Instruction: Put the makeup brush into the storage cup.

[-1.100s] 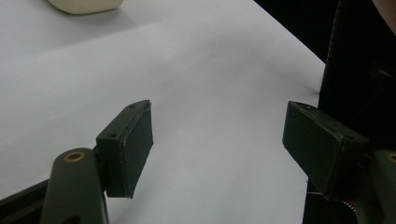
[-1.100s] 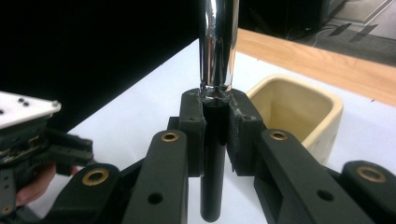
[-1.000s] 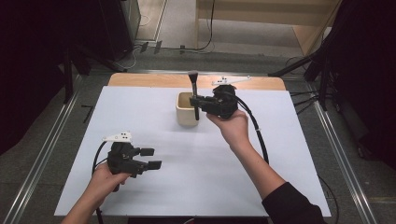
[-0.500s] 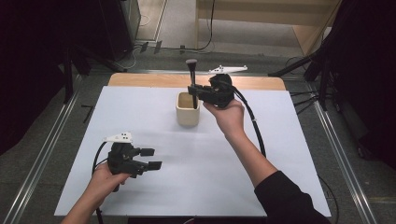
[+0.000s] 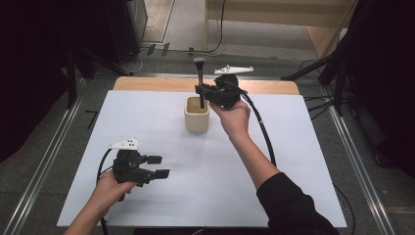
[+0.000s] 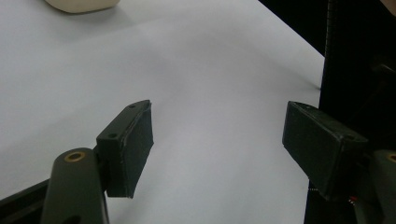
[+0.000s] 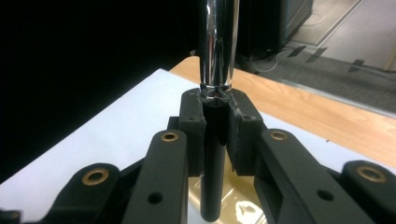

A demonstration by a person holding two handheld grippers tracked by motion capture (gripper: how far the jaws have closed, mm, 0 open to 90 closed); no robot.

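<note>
We are holding the brush (image 5: 199,81) upright over the cup (image 5: 196,115) near the worktop's far edge, right hand-held gripper (image 5: 204,93) clamped on its slick, stiff, light handle, just below the chrome ferrule. Left hand-held gripper (image 5: 159,166) is resting with jaws apart.

Right gripper (image 7: 215,135): jaws closed on the black handle of a makeup brush (image 7: 215,154), pads pressing from both sides just below its shiny metal ferrule. Brush upright; ferrule runs out of the top edge, handle's lower end hangs free above the glossy beige inside of a cup (image 7: 238,205). White table sheet (image 7: 116,140) beneath, wooden edge (image 7: 327,121) behind it, grey floor beyond
</note>
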